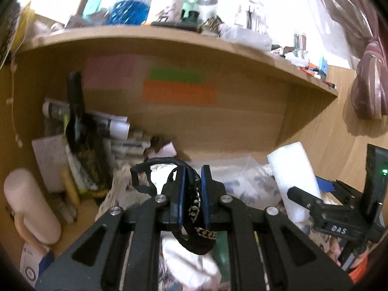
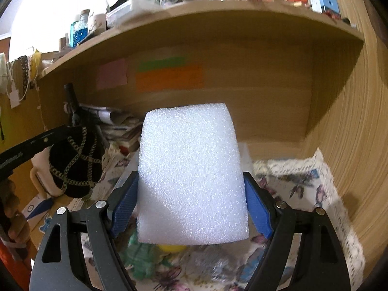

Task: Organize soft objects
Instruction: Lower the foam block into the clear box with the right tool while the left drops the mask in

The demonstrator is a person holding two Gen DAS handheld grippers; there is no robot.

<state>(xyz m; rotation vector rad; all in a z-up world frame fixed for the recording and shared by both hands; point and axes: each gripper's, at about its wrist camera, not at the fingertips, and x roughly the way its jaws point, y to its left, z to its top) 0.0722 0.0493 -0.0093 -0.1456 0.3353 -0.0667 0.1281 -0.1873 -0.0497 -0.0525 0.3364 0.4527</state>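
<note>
At the bottom centre of the frame, the left gripper (image 1: 193,179) has its blue-padded fingers closed on a black fabric item with a gold chain pattern (image 1: 197,220), which droops below them. At the right edge, the right gripper (image 1: 339,215) holds a white foam block (image 1: 294,177). A wooden shelf (image 1: 169,41) crowded with bottles spans the top, with orange and green sticky notes (image 1: 178,89) beneath it.

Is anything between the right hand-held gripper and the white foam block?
Nothing visible. The right hand-held gripper already clamps the white foam block, a blue pad pressed to each side. The left hand-held gripper is separately shut on a black chain-print pouch, off to the left.
</note>
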